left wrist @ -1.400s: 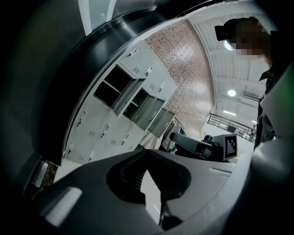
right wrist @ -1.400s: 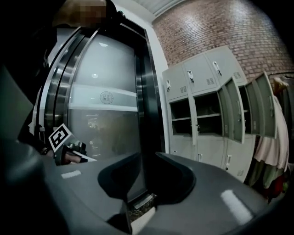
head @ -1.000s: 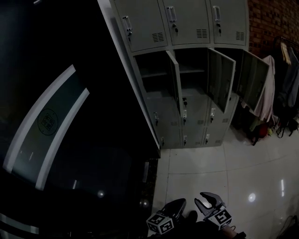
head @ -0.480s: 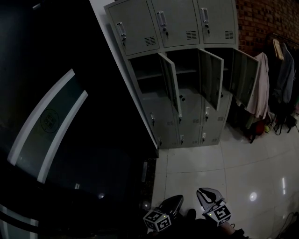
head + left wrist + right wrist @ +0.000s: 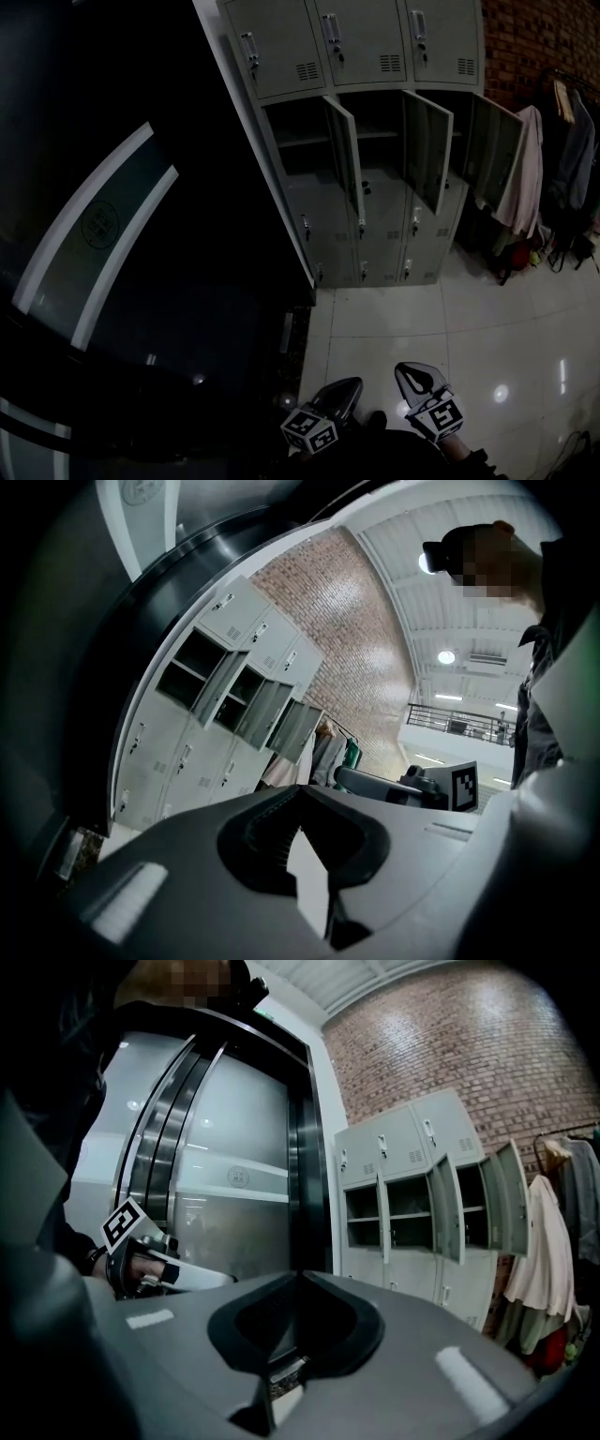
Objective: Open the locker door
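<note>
The lockers (image 5: 281, 47) stand on the floor (image 5: 450, 328); the three middle-row doors (image 5: 345, 150) swing out to the front, while the rows above and below are shut; a glass wall (image 5: 103, 234) adjoins the lockers' left; clothes (image 5: 520, 178) hang just right of the lockers; a brick wall (image 5: 534, 37) rises behind the clothes.

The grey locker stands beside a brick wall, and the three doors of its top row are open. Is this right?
No. The top-row doors are shut; the three open doors are in the second row, as the head view shows.
</note>
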Motion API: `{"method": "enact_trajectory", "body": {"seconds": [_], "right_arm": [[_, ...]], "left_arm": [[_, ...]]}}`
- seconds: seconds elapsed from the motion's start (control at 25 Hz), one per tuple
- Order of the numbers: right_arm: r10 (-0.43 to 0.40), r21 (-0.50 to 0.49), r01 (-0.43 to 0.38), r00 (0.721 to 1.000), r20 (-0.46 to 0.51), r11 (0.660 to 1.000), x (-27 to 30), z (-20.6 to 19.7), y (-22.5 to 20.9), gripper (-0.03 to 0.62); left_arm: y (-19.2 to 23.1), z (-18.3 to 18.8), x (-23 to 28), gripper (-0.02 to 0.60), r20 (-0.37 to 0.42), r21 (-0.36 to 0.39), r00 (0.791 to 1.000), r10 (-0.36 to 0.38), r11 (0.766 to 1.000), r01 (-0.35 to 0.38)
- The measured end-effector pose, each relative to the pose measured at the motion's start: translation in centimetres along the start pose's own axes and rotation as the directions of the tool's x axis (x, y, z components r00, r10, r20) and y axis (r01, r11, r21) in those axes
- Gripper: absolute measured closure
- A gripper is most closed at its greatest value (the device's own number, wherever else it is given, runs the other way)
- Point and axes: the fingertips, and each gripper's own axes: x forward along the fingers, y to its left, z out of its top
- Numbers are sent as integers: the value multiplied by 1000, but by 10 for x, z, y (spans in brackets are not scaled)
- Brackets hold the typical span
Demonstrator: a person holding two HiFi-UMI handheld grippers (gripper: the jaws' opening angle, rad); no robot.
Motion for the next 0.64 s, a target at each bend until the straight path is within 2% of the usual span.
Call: {"method": "enact_trajectory", "body": {"seconds": [0.12,0.4,0.64], "right_arm": [[1,-14,-1,1000,23,1000,2,4,-3,585],[-2,-30,3,1000,25,1000,2,7,-8,589],[4,-45,-2,999,35,999,4,10,-13,592]], "left_arm": [[-4,7,1,565,25,39,1000,-1,999,0],[-22,4,13,532,-16,85,997,-77,993,78],[-25,8,21,565,-6,83,995,-103,991,104]]}}
